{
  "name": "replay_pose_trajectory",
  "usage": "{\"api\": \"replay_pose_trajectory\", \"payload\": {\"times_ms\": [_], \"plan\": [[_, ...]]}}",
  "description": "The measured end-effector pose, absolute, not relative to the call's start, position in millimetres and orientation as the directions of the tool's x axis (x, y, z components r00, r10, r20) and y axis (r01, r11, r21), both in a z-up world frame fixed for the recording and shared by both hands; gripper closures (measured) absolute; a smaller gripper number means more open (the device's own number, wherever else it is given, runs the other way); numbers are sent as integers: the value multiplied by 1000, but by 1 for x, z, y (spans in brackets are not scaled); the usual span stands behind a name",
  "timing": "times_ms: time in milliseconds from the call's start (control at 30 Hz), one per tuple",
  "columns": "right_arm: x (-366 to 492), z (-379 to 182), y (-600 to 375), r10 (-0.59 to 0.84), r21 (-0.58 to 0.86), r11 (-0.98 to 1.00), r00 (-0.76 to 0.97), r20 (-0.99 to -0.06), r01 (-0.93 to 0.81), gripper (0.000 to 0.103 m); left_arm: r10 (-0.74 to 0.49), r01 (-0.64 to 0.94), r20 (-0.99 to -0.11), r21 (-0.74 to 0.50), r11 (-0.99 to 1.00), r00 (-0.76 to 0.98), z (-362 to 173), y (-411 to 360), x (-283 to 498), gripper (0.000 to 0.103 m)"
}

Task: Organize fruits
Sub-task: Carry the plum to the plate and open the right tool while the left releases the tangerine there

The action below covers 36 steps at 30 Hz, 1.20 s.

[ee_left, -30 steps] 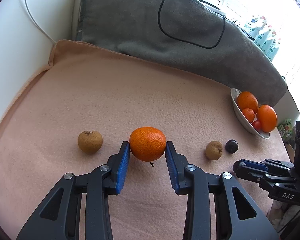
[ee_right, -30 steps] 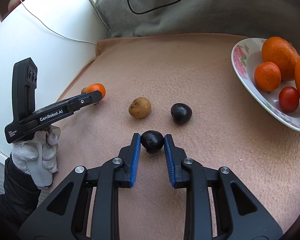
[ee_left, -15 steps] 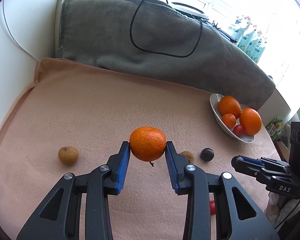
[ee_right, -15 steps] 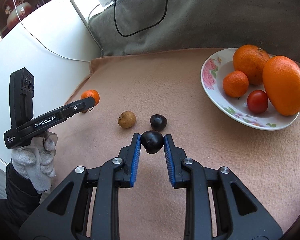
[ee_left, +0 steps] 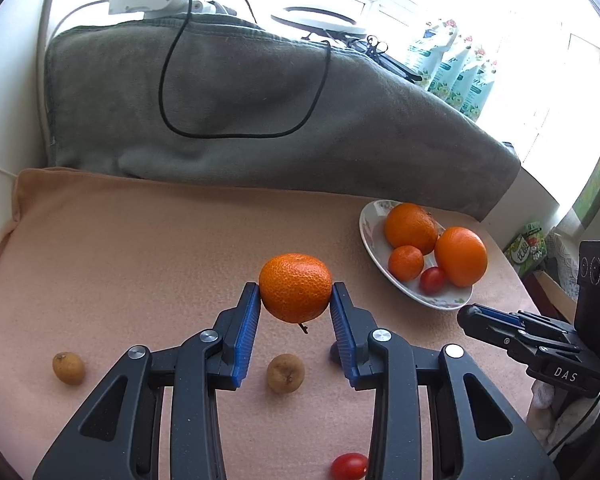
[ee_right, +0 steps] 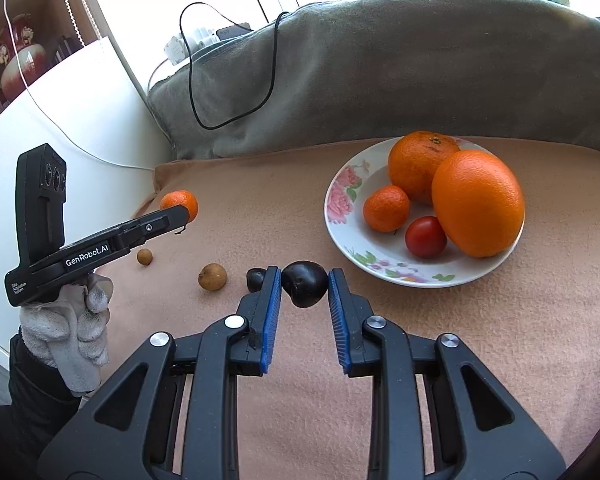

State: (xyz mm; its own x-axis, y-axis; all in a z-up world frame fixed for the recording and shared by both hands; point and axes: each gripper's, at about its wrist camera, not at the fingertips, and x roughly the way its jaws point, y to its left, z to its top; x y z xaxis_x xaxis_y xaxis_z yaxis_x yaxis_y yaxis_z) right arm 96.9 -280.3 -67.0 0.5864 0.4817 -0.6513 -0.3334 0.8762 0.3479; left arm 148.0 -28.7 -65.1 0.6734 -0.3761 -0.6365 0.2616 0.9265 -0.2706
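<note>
the left claw point(ee_left: 295, 307) pinches a tangerine point(ee_left: 295, 293) between its blue pads, holding it in the air above the peach blanket point(ee_left: 140, 248). the right claw point(ee_right: 303, 297) is pressed onto a dark plum point(ee_right: 304, 283), likewise clear of the cloth. to the right of both sits a flowered plate point(ee_right: 340, 200) carrying two big oranges point(ee_right: 478, 202), a small mandarin point(ee_right: 386, 208) and a cherry tomato point(ee_right: 425, 237). on the blanket below the left claw lie two brown longans point(ee_left: 285, 373), one under the held tangerine and the other well off to the left, with a loose red tomato point(ee_left: 349, 466) near the bottom edge. a second dark plum point(ee_right: 255, 278) rests just beside the right claw's left finger. a grey towel point(ee_left: 260, 112) with a black cable point(ee_left: 168, 92) looped over it is heaped behind the blanket.
</note>
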Motion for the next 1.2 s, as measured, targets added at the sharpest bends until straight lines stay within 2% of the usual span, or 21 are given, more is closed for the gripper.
{"api": "replay_pose_trajectory", "payload": {"times_ms": [700, 1200], "plan": [[125, -75, -297, 445, 332, 895, 612, -654, -297, 78, -452, 382, -658, -260, 887, 602, -60, -103, 204, 69], [143, -89, -296, 438, 328, 899, 603, -667, -290, 78, -474, 407, -684, -274, 871, 555, -73, -122, 226, 69]]}}
